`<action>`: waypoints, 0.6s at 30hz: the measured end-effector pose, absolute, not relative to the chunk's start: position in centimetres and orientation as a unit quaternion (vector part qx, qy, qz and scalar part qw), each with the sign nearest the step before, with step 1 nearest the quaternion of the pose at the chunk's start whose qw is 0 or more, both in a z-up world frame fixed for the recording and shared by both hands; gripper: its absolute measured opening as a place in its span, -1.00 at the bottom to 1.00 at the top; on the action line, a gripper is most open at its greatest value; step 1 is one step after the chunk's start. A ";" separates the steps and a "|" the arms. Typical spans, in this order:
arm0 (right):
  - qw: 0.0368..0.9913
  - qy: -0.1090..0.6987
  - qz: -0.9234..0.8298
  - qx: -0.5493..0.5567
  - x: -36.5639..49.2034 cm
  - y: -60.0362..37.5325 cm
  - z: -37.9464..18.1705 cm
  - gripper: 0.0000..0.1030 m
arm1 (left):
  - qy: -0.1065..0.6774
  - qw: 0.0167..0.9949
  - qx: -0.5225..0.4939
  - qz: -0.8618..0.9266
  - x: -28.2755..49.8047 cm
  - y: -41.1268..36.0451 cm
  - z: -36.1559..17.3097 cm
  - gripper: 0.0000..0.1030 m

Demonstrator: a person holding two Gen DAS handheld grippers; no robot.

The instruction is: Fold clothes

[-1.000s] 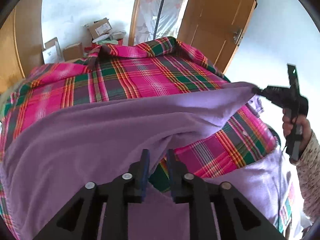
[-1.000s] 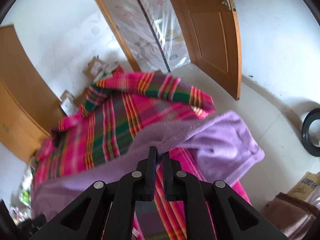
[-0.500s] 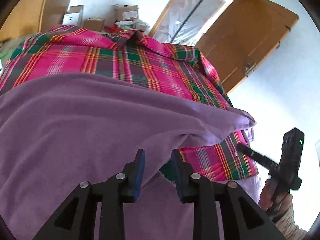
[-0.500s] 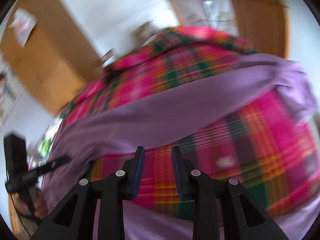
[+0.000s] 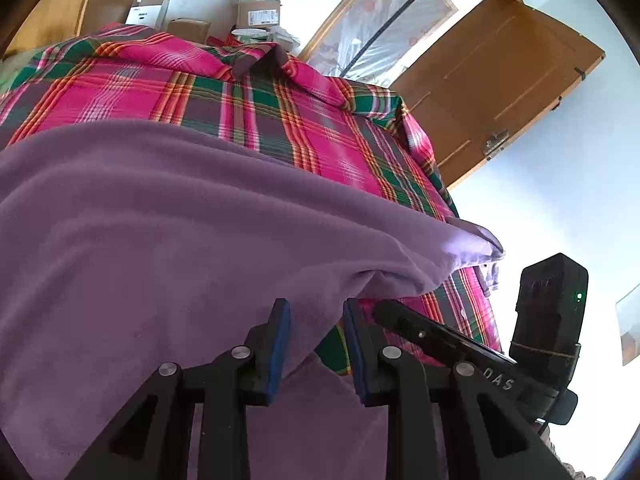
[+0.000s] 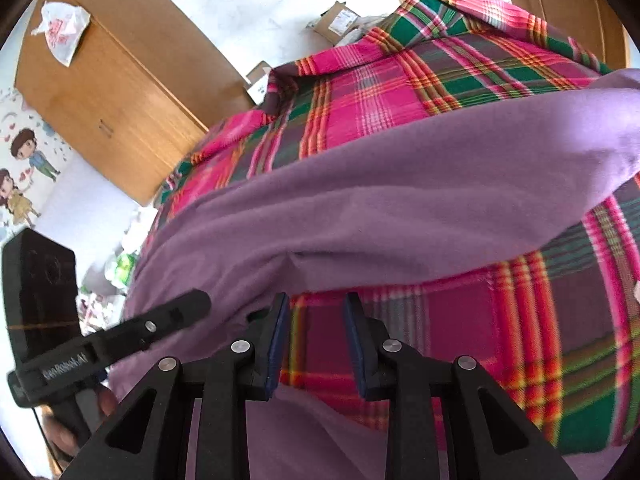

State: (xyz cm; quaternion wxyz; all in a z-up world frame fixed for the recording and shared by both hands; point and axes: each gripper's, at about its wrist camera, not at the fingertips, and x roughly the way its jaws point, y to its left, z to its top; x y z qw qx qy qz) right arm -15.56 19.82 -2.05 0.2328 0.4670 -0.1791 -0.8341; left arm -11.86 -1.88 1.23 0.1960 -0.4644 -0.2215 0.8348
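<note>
A purple garment [image 5: 180, 232] lies folded across a pink and green plaid cloth [image 5: 248, 96] that covers the surface. My left gripper [image 5: 316, 312] is open at the garment's near folded edge, with purple fabric lying loose between its jaws. My right gripper [image 5: 384, 310] comes in close beside it from the right. In the right wrist view, the right gripper [image 6: 316, 306] is open over the plaid cloth [image 6: 460, 320], just below the purple garment [image 6: 400, 200]. The left gripper [image 6: 192, 304] reaches in from the left, held by a hand [image 6: 60, 436].
A wooden door [image 5: 500, 80] stands open behind the far right corner. Cardboard boxes [image 5: 256, 16] sit beyond the far edge. A wooden wardrobe [image 6: 100, 92] with a plastic bag [image 6: 64, 28] on it stands to the left, beside cartoon wall stickers [image 6: 24, 168].
Both grippers were shut on the purple garment's edge a second ago and have let it go. The fold now lies on the cloth. The right gripper has swung in close to the left.
</note>
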 end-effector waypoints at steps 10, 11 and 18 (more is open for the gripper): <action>0.215 -0.194 -0.841 0.457 -16.7 18.9 -2.2 -0.91 | -0.317 0.215 -0.434 0.815 -11.9 -4.0 1.3 -0.46; 0.215 -0.194 -0.843 0.454 -16.6 18.9 -2.0 -0.93 | -0.329 0.217 -0.431 0.812 -11.9 -4.2 1.3 -0.46; 0.219 -0.233 -0.840 0.438 -14.9 20.4 -0.3 -0.93 | -0.349 0.205 -0.415 0.815 -10.7 -5.0 2.4 -0.46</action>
